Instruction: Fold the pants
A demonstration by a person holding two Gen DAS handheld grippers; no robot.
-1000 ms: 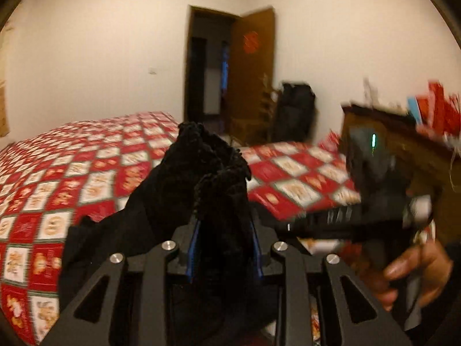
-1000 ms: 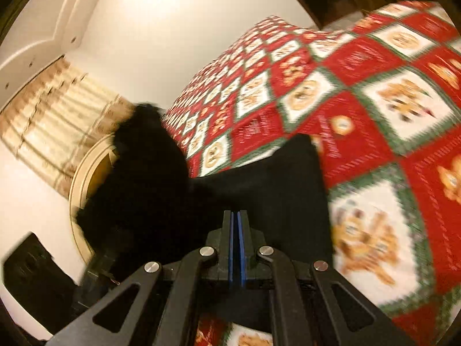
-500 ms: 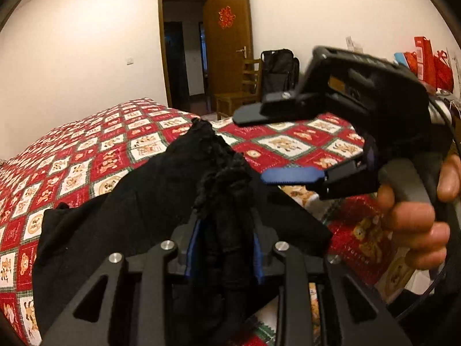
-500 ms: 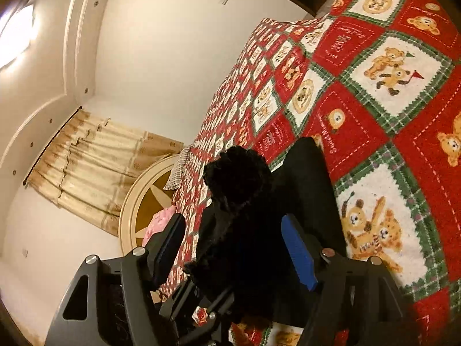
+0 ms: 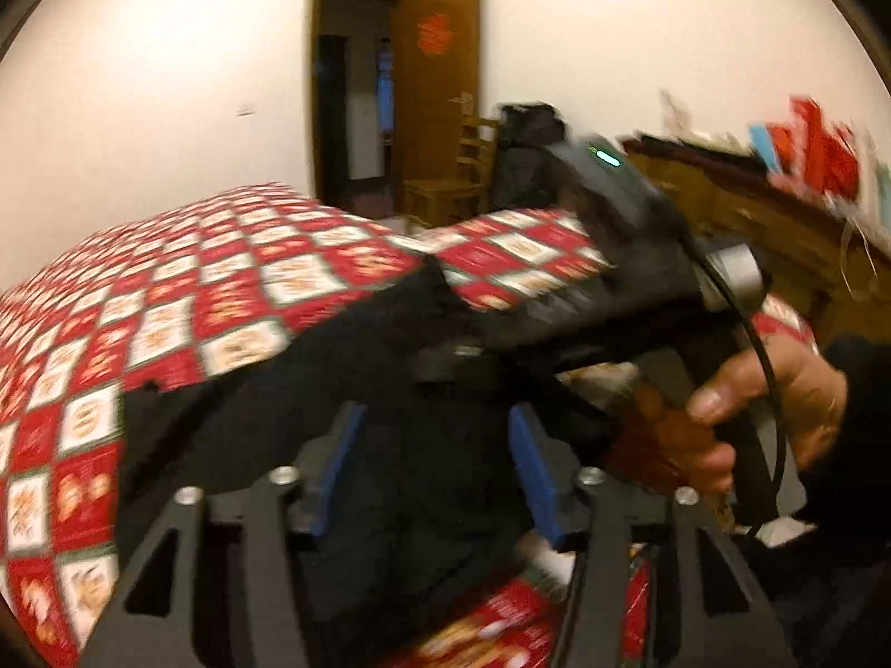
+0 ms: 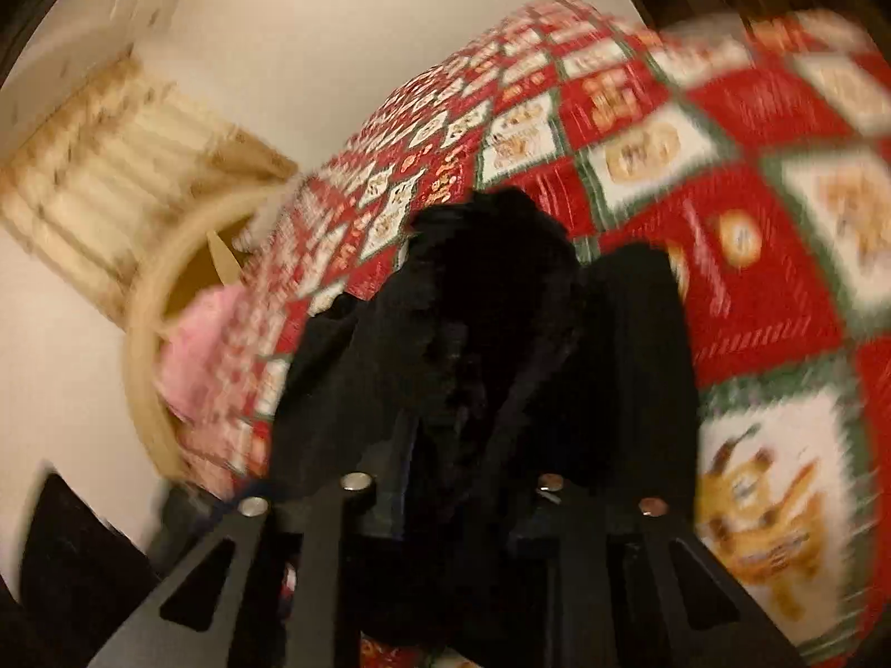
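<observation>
Leftmost, the left gripper [image 5: 429,462] points down over a bed quilt [image 5: 184,289] of red and white squares; its blue pads [image 5: 334,462] stand apart and are opening, with the black pants [image 5: 345,367] lying loosely between them, touching neither pad that shows. Further right in that view, a hand [image 5: 763,406] wraps the handle of the right gripper [image 5: 445,362], which reaches across into the dark cloth. Only this view shows the open door [image 5: 440,94], a wooden chair [image 5: 462,172] and a cluttered sideboard [image 5: 779,206]. From the right wrist, blurred, that gripper's jaws are closing around a bunched ridge of the pants; whether the pads press it cannot be told. Here alone appear the curtain [image 6: 106,178], round headboard [image 6: 150,334] and pink pillow [image 6: 200,356].
</observation>
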